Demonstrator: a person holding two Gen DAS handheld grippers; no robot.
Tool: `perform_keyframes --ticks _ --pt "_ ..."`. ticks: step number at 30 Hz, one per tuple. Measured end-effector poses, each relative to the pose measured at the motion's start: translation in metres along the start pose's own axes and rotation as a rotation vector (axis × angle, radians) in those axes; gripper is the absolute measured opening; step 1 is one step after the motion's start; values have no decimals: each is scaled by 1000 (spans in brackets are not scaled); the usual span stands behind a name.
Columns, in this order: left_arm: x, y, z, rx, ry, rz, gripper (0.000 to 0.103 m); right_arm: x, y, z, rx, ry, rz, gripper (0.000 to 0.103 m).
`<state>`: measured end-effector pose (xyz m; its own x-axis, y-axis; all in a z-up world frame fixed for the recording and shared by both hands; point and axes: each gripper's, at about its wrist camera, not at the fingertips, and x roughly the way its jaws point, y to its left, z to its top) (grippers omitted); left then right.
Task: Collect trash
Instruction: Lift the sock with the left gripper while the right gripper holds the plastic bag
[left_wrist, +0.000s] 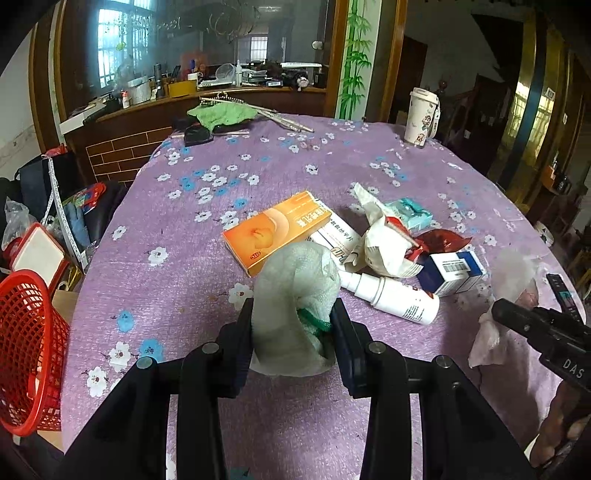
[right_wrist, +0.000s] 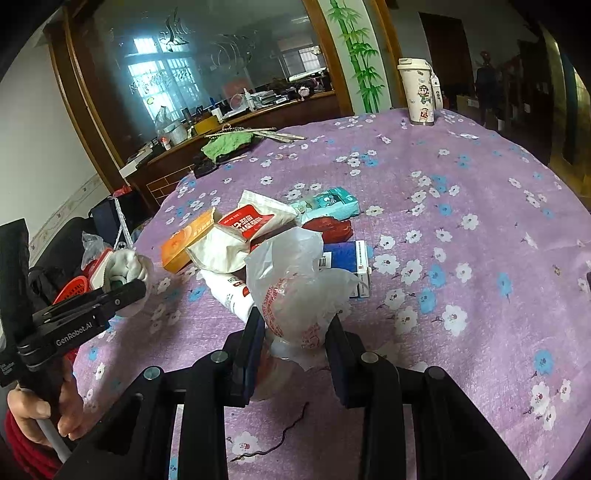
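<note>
My left gripper (left_wrist: 293, 317) is shut on a crumpled white foam wrap (left_wrist: 295, 291) with a green bit inside, held above the purple flowered tablecloth (left_wrist: 177, 236). My right gripper (right_wrist: 295, 328) is shut on a crumpled clear plastic bag (right_wrist: 295, 280) with red print. The trash pile lies past both grippers: an orange box (left_wrist: 273, 229), a white paper packet (left_wrist: 384, 247), a white bottle (left_wrist: 399, 299), a blue-and-white box (left_wrist: 454, 273), a teal tissue pack (left_wrist: 410, 214) and a red wrapper (left_wrist: 443, 240). A red mesh basket (left_wrist: 26, 350) stands off the table's left edge.
A white tumbler (left_wrist: 421, 114) stands at the table's far right edge. A green cloth (left_wrist: 221, 114), metal rods (left_wrist: 284, 122) and a black item (left_wrist: 197, 134) lie at the far edge. A dark thread (right_wrist: 277, 439) lies near my right gripper. Bags and clutter sit left of the table.
</note>
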<state>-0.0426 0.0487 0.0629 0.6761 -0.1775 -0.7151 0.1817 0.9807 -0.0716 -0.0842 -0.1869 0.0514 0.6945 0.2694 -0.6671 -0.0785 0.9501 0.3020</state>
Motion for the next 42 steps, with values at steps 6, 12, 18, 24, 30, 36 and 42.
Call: perform_keyframes --ticks 6,12,18,24,30,36,42 --pt "-11 1 -1 -1 -20 0 37 -5 3 -1 -8 -6 1 34" --pt "-21 4 -4 -4 -33 -5 37 -8 10 -3 -21 -8 4 34" --pt "-27 8 -7 -8 -41 -6 37 -11 16 -3 -31 -11 4 34" --pt "-31 12 -10 -13 -47 -5 37 -12 23 -5 -44 -10 2 34" --pt "-36 18 -13 -22 -56 1 37 -13 31 -6 -59 -8 2 34" --pt "-40 23 -16 -30 -58 4 37 -13 37 -7 -71 -6 1 34" --pt "-44 32 -19 -46 -64 9 38 -12 44 -9 -86 -3 3 34"
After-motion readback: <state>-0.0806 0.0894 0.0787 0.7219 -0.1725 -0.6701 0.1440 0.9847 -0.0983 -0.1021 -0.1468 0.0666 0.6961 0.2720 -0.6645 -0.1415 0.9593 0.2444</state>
